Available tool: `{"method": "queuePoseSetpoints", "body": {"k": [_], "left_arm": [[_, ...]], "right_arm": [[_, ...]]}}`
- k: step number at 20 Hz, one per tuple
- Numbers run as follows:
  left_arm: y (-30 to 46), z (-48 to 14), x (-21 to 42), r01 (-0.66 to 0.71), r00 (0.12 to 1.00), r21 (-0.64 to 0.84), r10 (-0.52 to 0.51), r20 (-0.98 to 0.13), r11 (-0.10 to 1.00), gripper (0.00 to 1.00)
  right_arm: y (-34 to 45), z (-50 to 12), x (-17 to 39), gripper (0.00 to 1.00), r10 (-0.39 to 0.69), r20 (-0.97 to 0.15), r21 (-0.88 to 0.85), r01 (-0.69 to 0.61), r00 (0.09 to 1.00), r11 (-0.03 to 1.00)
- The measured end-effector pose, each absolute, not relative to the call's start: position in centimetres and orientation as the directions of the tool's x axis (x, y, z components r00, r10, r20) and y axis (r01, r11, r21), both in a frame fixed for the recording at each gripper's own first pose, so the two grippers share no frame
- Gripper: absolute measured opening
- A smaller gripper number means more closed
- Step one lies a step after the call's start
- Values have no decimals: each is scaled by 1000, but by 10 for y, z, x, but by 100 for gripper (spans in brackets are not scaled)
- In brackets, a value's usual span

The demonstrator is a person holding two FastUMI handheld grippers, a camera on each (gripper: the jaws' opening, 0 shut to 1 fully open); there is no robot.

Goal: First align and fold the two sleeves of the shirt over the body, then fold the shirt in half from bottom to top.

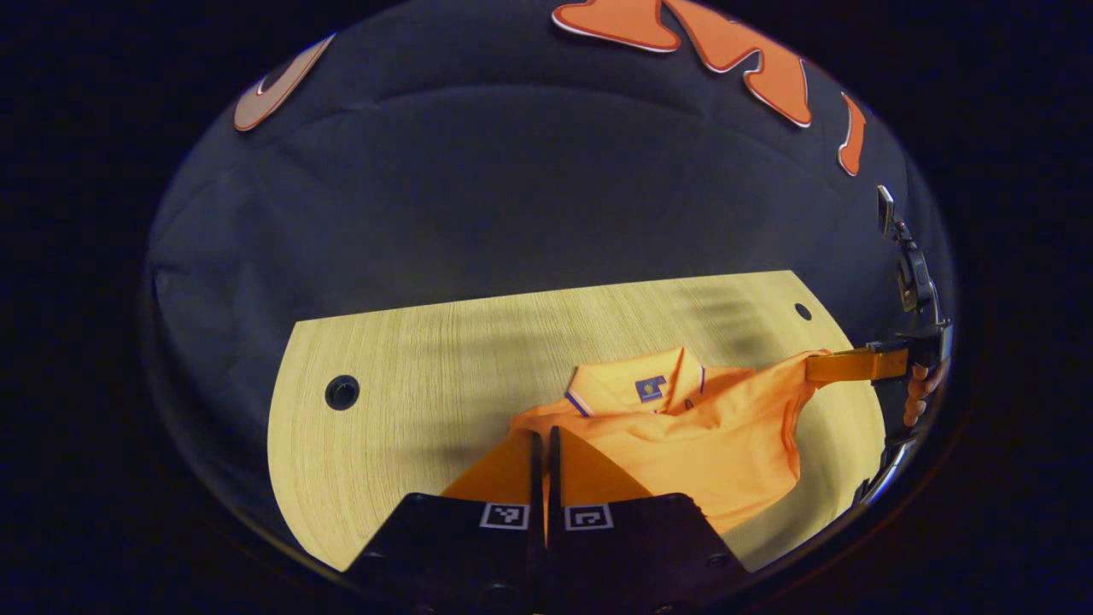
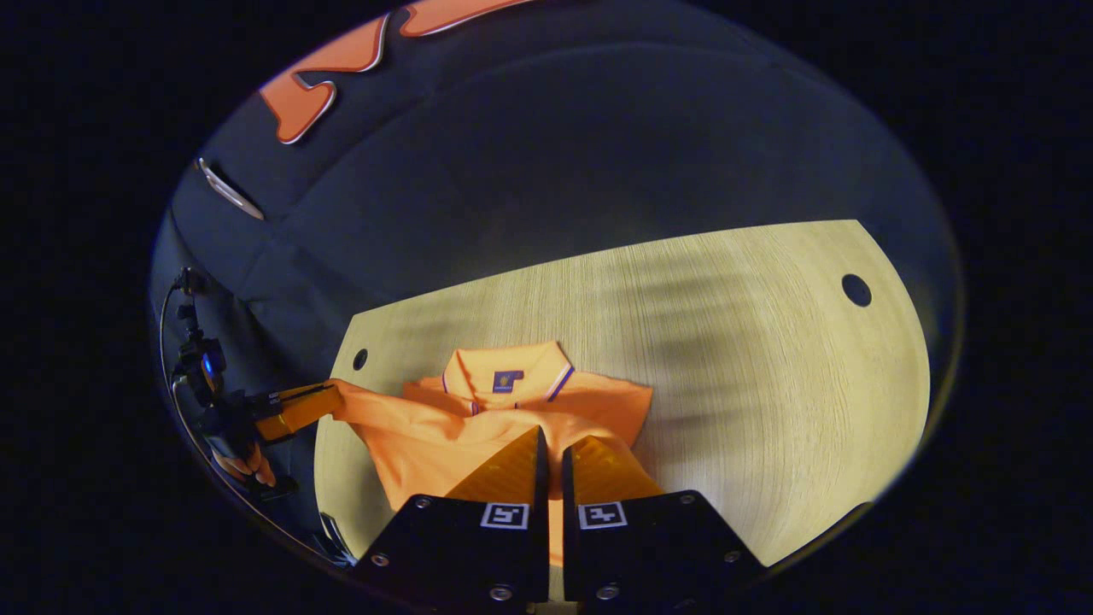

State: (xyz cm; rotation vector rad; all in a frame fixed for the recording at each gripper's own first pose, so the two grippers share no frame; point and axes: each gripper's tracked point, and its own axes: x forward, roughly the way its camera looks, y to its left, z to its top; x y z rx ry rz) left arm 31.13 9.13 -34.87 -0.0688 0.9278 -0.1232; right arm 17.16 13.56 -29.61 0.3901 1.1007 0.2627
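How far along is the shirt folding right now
Early stage. Nothing looks folded yet: the orange shirt lies on the wooden table, collar up. In hand: the left gripper and the right gripper each pinch a sleeve, lifting it outward. Left to do: lay both sleeves over the body, then fold bottom to top.

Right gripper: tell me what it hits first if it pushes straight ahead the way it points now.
Probably the orange shirt. The right gripper sits low with its jaws nearly closed, and the shirt's body and collar lie just beyond its tips on the table. Depth is hard to judge.
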Motion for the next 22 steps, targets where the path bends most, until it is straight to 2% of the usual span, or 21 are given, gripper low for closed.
{"method": "queuePoseSetpoints", "body": {"k": [4, 5, 6, 7, 8, 10, 12, 13, 16, 17, 18, 22], "left_arm": [[111, -359, 333, 30, 620, -29, -42, -784, 999, 1], [114, -361, 333, 26, 618, -19, -31, -785, 999, 4], [113, -360, 332, 13, 618, -18, -23, -786, 1000, 11], [112, -358, 332, -1, 620, -25, -19, -784, 1000, 31], [110, -357, 334, -17, 629, -34, -15, -777, 999, 51], [110, -348, 333, -46, 658, -37, 3, -753, 998, 92], [116, -329, 324, -46, 697, -17, 20, -717, 999, 98], [114, -320, 321, -41, 720, 0, 29, -694, 999, 98], [106, -278, 307, -24, 785, 18, 30, -619, 1000, 98], [102, -261, 299, -16, 804, 18, 24, -595, 1000, 98], [100, -245, 290, -12, 820, 23, 23, -572, 1000, 98], [81, -193, 257, 4, 875, 16, 4, -484, 1000, 98]], "right_arm": [[128, -303, 197, 7, 342, -812, 410, 44, 473, 911], [129, -302, 198, 7, 342, -810, 417, 57, 477, 907], [125, -304, 197, 8, 330, -818, 409, 74, 472, 909], [122, -299, 197, 20, 326, -817, 405, 71, 476, 912], [116, -298, 200, 28, 313, -812, 388, 57, 492, 920], [105, -288, 203, 53, 285, -793, 347, 15, 539, 938], [96, -269, 204, 78, 262, -759, 316, -15, 595, 949], [91, -255, 204, 85, 256, -734, 306, -30, 629, 951], [83, -222, 197, 92, 216, -653, 256, -56, 726, 965], [81, -208, 191, 87, 207, -628, 239, -67, 750, 969], [78, -193, 183, 94, 193, -602, 216, -75, 775, 973], [69, -148, 158, 96, 175, -513, 173, -99, 840, 980]]}}
